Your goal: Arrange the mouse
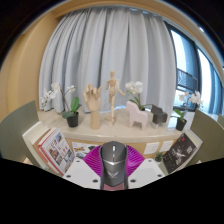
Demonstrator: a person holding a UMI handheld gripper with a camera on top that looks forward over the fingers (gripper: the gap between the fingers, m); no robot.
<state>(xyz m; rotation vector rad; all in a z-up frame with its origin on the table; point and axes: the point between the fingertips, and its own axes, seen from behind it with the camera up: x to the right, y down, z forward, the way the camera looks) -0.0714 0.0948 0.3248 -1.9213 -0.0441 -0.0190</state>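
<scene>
With the mouse point(114, 160) pinched between both pink pads point(95, 160), gripper point(114, 172) is clamped on it, lifted above the table point(60, 125). My call: keep it level, lower straight, release only once it's seated. Count beyond: one wooden hand point(94, 100), one mannequin point(112, 88), one pink figurine point(137, 116).

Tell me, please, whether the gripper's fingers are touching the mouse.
Touching: the gripper view shows the grey mouse held between the gripper pads, no gap showing either side.
</scene>
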